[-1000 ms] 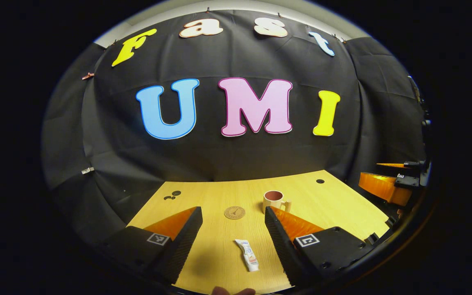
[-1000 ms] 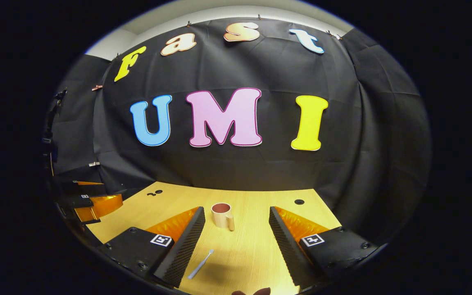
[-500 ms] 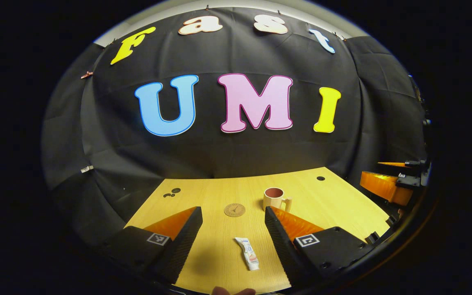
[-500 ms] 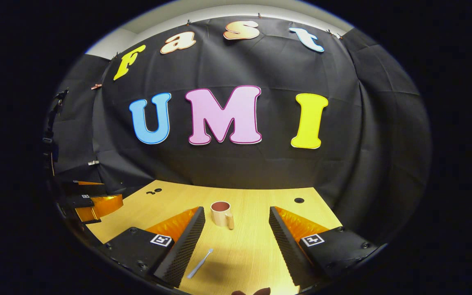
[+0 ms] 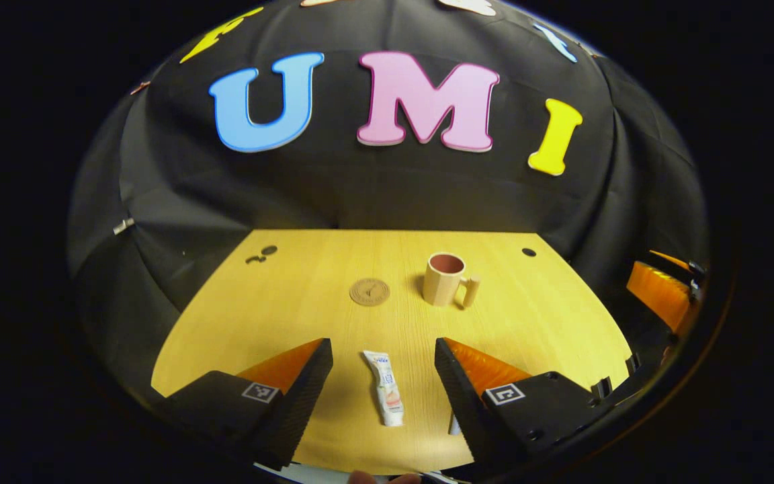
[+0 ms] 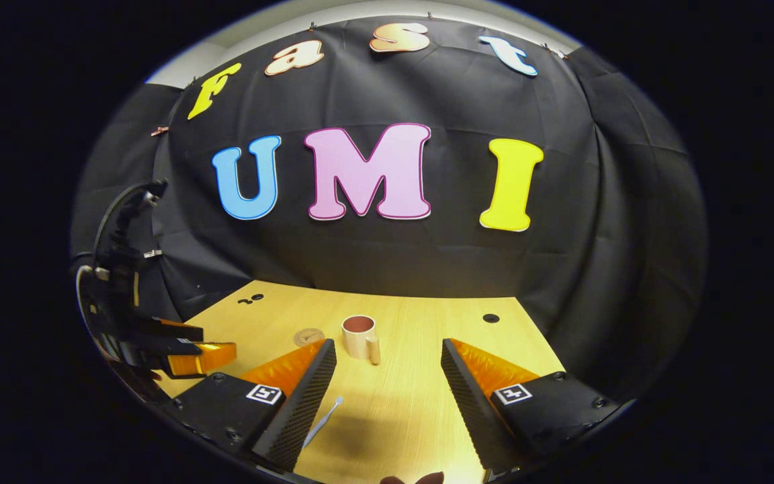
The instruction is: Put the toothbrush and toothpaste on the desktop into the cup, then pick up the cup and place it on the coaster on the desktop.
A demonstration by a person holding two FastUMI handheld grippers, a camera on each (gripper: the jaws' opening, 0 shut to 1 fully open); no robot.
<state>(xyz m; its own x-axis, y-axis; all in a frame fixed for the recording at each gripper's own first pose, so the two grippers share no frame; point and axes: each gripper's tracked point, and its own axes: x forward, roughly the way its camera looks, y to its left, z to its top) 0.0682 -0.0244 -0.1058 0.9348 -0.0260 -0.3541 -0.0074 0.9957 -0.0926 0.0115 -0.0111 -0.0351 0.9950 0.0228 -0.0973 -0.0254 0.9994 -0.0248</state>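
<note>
My left claw stands apart above the paste, which lies flat on the bench. My right claw, also apart, is near the brush. Risk: fingers may skid off the flat tube. The cup is beside the coaster.

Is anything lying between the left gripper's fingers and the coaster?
Yes: in the left gripper view the toothpaste lies between the open fingers, short of the coaster.

Your left gripper: black wedge-shaped fingers with ribbed inner pads, translucent orange upper faces, a square black-and-white marker tag on each, round screws along the edges. Your right gripper: same build. Black cable loops above the left gripper's body in the right gripper view.
</note>
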